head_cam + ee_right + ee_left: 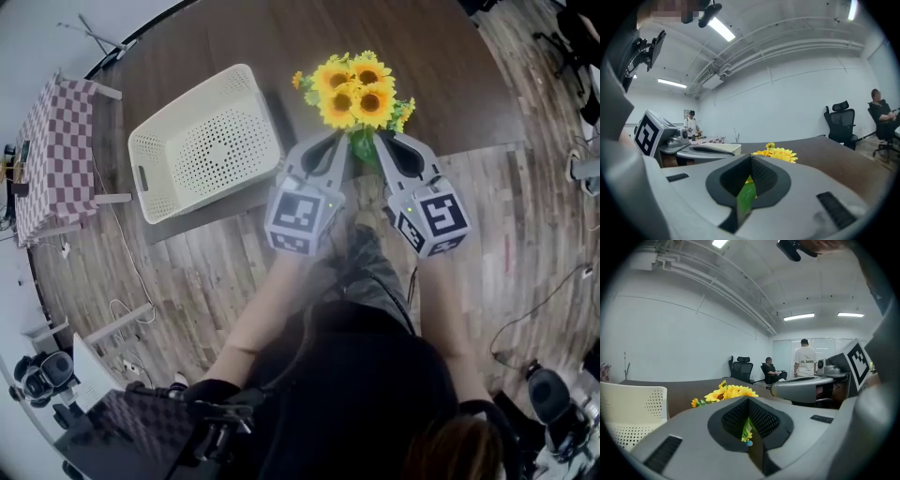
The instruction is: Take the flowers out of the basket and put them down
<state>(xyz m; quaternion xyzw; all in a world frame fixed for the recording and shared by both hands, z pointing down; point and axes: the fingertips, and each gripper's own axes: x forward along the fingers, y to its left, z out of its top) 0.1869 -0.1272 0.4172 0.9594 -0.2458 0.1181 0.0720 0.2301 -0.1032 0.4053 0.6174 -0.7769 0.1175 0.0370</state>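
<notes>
The white basket (150,173) stands near the left end of the dark table (441,66), close to its near edge. Nothing but its own holed floor shows inside.

The bunch of yellow flowers (356,92) is out of the basket, just to its right. It is held up over the table's near edge, with the blooms pointing away from the person.

The left gripper (340,142) and the right gripper (382,142) meet under the blooms from either side, both on the green stems. In the left gripper view the jaws are pressed together on a thin green stem with a small yellow bit on it. In the right gripper view the jaws are pinched on a green leaf, and the blooms show just past them.
</notes>
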